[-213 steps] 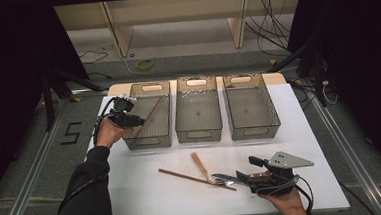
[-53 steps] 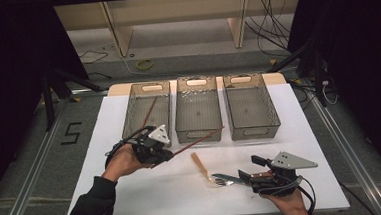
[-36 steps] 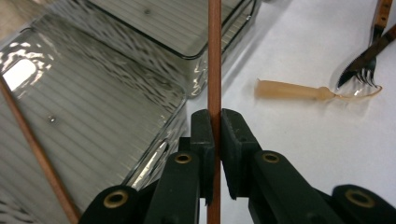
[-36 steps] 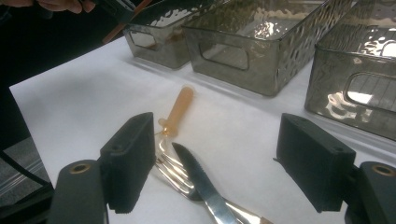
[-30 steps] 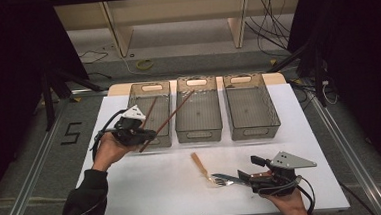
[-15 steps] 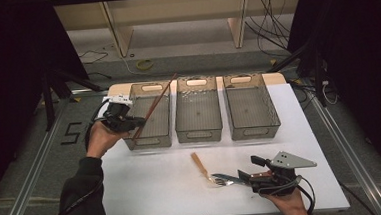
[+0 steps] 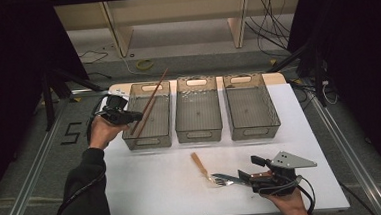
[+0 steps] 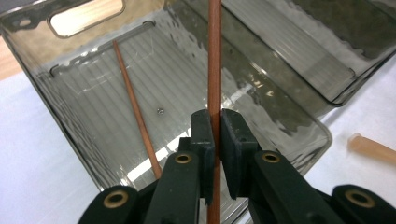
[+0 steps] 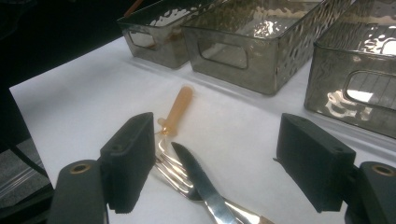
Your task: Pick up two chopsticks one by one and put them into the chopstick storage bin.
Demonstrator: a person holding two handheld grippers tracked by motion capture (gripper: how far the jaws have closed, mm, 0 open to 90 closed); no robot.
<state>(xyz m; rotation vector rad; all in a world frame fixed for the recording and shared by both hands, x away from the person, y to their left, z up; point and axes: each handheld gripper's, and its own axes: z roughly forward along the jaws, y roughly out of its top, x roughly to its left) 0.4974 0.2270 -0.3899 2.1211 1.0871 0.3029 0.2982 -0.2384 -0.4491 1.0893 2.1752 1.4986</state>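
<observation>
Left claw [image 7: 129,116] is pinching a chopstick [image 7: 150,101] tilted over the leftmost bin [image 7: 148,140], where another chopstick [image 8: 135,107] already lies. Right claw [image 9: 215,172] is spread wide above the fork [image 9: 175,179] and knife [image 9: 201,184] on the desk [image 7: 148,190].

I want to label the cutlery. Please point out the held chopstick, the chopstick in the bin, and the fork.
held chopstick [image 8: 214,70], left gripper view, on its shaft above the gripper.
chopstick in the bin [image 8: 133,100], left gripper view, on mid shaft.
fork [image 9: 176,112], right gripper view, on its orange handle.
</observation>
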